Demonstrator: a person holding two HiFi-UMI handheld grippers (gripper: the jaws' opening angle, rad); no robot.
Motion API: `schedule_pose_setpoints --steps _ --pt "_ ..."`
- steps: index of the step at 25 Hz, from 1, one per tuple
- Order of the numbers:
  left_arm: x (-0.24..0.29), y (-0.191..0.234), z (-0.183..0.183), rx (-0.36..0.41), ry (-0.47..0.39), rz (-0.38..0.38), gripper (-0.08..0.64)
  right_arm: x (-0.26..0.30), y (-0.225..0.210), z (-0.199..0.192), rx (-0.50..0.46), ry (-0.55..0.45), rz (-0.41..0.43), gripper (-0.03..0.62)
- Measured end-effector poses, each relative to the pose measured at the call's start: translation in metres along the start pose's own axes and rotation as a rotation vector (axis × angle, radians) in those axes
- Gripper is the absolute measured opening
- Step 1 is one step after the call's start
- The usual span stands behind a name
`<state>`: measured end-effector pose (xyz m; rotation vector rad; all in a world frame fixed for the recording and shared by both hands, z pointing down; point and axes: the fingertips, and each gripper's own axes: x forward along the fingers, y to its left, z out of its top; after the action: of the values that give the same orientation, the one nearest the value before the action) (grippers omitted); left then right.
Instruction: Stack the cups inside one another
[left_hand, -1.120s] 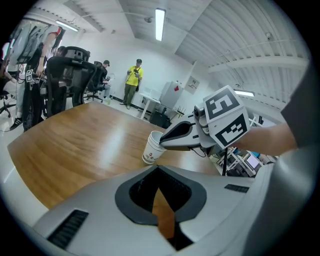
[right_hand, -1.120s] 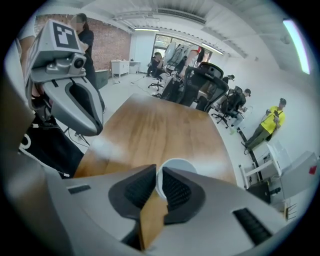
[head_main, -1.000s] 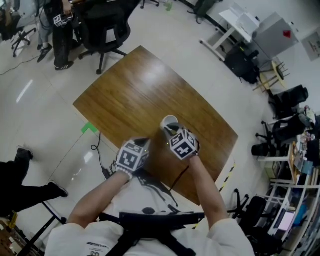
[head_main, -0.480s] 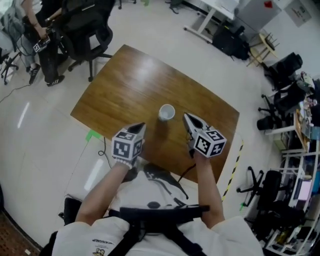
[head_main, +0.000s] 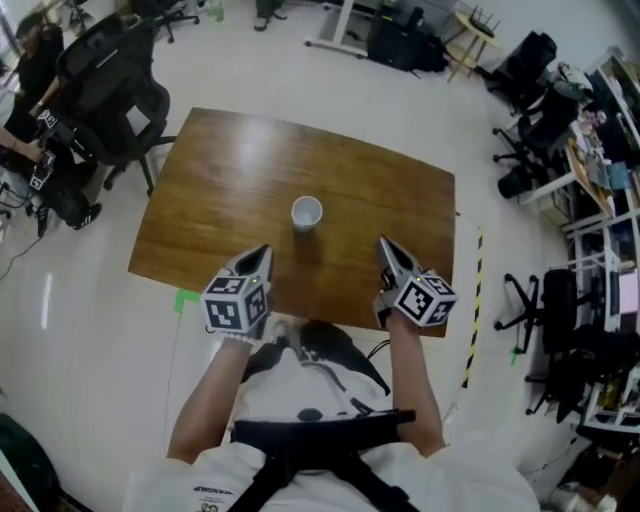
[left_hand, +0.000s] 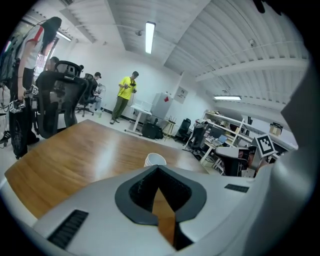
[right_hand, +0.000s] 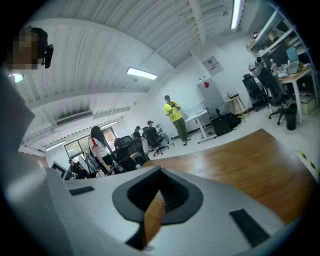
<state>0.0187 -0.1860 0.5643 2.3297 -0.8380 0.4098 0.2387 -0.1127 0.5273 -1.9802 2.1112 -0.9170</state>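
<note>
Head view — cup (head_main: 306, 212) on surface (head_main: 215, 190); left gripper (head_main: 262, 251) at its 7 o'clock, right gripper (head_main: 385, 244) at 5 — both pressed together, empty.

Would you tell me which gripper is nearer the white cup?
Left. The left gripper points at the cup from near left; the right gripper sits farther off to its right.

Pulled right hand-held gripper (head_main: 385, 246) back off the white cup (head_main: 306, 213), rolled it over, just closed its jaws empty.
</note>
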Motion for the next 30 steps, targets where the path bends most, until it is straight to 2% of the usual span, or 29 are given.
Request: schedule_pose_setpoints --steps 6,13,20,30 --pt "-0.002 -0.015 -0.008 0.030 0.010 -0.037 -0.005 -0.024 0.007 -0.016 0.035 -0.020 -0.014 0.000" --pt "-0.005 -0.036 -0.012 0.059 0.013 -0.066 -0.005 -0.051 0.011 -0.028 0.011 -0.011 -0.034 0.000" --pt "-0.022 -0.076 -0.036 0.086 0.027 -0.061 -0.005 -0.096 0.012 -0.044 -0.012 0.012 -0.032 0.000" --pt "-0.060 -0.105 -0.066 0.110 0.005 -0.004 -0.005 -0.137 0.019 -0.069 -0.072 0.044 0.003 0.000"
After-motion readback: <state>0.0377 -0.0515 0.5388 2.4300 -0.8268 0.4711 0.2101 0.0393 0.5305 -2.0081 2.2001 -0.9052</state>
